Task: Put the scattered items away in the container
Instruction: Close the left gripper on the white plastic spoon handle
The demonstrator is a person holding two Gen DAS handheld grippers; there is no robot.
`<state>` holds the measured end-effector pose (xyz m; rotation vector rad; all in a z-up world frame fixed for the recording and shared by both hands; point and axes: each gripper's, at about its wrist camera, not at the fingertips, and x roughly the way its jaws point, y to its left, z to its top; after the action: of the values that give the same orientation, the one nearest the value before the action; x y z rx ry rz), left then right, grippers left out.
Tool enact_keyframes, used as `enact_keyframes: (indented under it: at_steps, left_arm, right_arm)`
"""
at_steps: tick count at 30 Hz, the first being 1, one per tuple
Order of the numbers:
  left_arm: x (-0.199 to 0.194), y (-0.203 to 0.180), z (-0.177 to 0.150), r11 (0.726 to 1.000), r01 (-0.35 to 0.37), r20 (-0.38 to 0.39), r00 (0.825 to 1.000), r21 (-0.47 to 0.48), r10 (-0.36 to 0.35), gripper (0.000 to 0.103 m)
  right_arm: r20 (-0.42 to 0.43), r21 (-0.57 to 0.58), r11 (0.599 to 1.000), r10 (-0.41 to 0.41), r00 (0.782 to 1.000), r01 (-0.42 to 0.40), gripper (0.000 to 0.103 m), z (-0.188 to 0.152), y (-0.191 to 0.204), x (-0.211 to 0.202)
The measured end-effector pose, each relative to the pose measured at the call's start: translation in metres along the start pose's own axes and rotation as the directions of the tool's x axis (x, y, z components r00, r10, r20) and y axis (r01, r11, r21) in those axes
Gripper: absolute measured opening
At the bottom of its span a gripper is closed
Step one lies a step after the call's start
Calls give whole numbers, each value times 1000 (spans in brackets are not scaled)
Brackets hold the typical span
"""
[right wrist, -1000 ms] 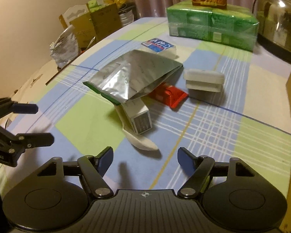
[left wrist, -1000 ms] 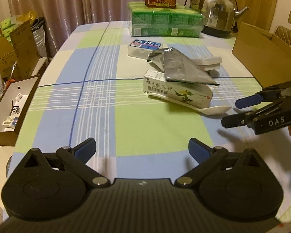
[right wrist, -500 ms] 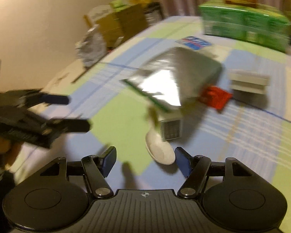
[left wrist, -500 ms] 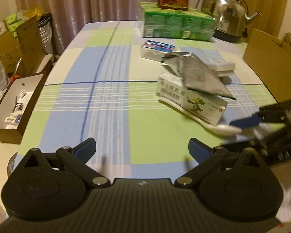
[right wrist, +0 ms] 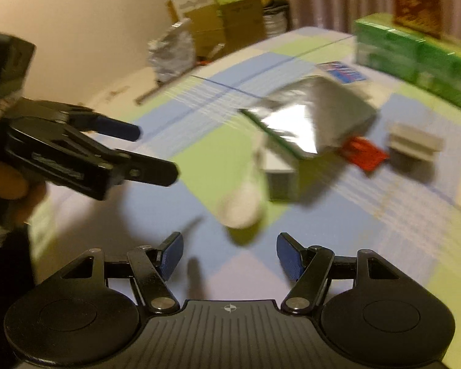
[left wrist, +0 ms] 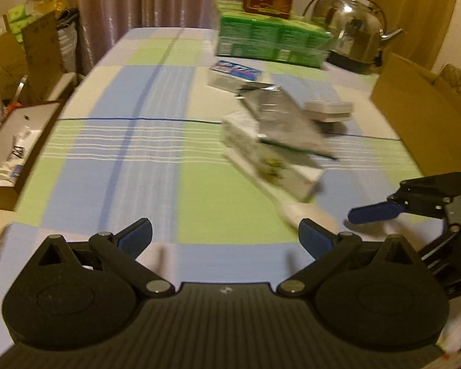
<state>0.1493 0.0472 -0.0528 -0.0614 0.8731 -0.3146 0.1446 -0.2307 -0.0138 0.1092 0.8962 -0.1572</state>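
Observation:
Scattered items lie in a pile on the checked tablecloth: a silver foil pouch (left wrist: pixel 279 117) (right wrist: pixel 313 117) over a white medicine box (left wrist: pixel 270 160) (right wrist: pixel 279 175), a white spoon (left wrist: pixel 304 212) (right wrist: pixel 239 209), a red packet (right wrist: pixel 365 153), a small white case (left wrist: pixel 329 110) (right wrist: pixel 415 141) and a blue-topped clear box (left wrist: pixel 236 73) (right wrist: pixel 341 72). A brown cardboard box (left wrist: pixel 421 117) stands at the right. My left gripper (left wrist: pixel 224 235) is open and empty, short of the spoon. My right gripper (right wrist: pixel 229 252) is open and empty, just short of the spoon's bowl; it also shows in the left wrist view (left wrist: pixel 375 212).
A green multipack (left wrist: pixel 270 40) with a dark red box on top and a steel kettle (left wrist: pixel 350 27) stand at the far end. Cardboard boxes and bags (left wrist: pixel 18 61) sit on the floor to the left of the table. My left gripper shows in the right wrist view (right wrist: pixel 144 150).
Both grippers have moved closer to the pile and to each other. The right gripper now has the spoon's bowl just beyond its fingertips. Both stay open.

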Motion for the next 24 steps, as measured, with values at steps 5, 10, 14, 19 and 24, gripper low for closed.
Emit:
enact_keyframes:
  at_steps: [5, 10, 14, 19, 24]
  left_arm:
    - [15, -33, 3, 998, 35, -25, 999, -44, -36, 99]
    - [34, -56, 5, 998, 10, -53, 999, -59, -13, 92]
    - [50, -65, 7, 998, -25, -86, 996, -49, 21, 80]
    - [53, -64, 8, 998, -60, -100, 993, 8, 60, 52]
    - [40, -42, 3, 994, -99, -121, 987, 41, 104, 28]
  right_arm:
    - [-7, -15, 985, -171, 985, 170, 68, -14, -18, -11]
    - [7, 3, 977, -215, 977, 215, 82, -22, -34, -22]
    - [22, 11, 972, -233, 972, 233, 85, -24, -37, -26]
    - [40, 35, 972, -234, 971, 233, 86, -26, -37, -32]
    - [42, 53, 975, -220, 975, 217, 86, -26, -38, -33]
